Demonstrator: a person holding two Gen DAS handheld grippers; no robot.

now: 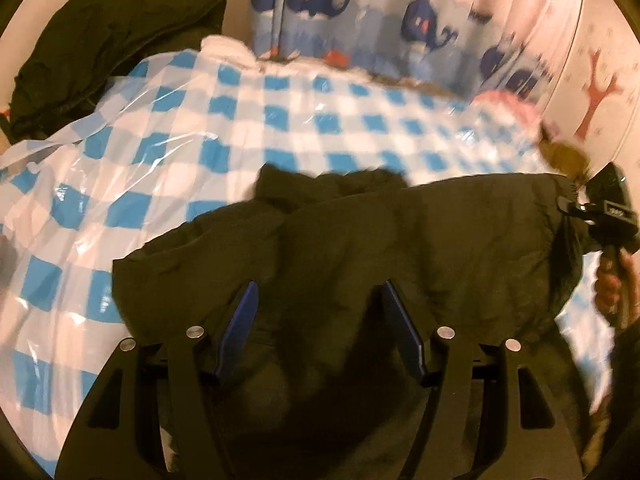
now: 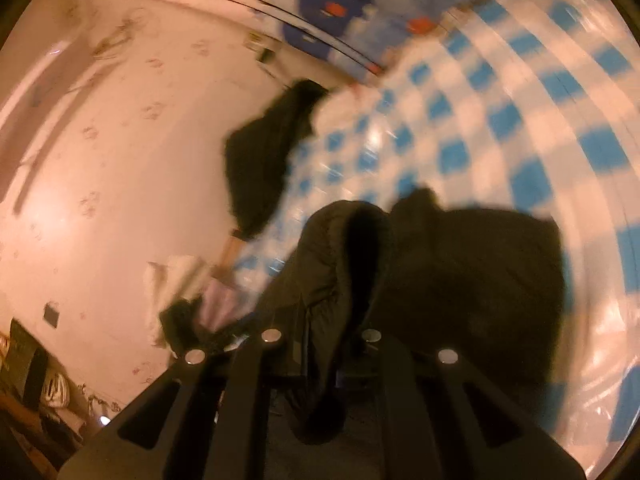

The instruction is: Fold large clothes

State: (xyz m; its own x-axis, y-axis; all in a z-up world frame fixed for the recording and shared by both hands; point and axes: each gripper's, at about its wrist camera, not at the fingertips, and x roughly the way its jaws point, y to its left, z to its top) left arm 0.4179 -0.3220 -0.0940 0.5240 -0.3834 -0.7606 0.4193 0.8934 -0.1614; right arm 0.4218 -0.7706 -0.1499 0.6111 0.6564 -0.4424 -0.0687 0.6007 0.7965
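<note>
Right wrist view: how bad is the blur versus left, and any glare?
Right wrist: heavy motion smear, the checkered plastic sheet streaks in arcs and the dark jacket has soft edges. Left wrist: sharper, mild blur toward the whale-print curtain, and glare patches on the sheet. Both: warm orange cast, fisheye bending.

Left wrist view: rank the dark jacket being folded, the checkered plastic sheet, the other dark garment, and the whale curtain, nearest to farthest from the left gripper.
1. Dark jacket, right under the left gripper.
2. Checkered plastic sheet, beneath and beyond the jacket.
3. Other dark garment, far upper left, and whale curtain, top center behind the sheet: too close to call.
</note>
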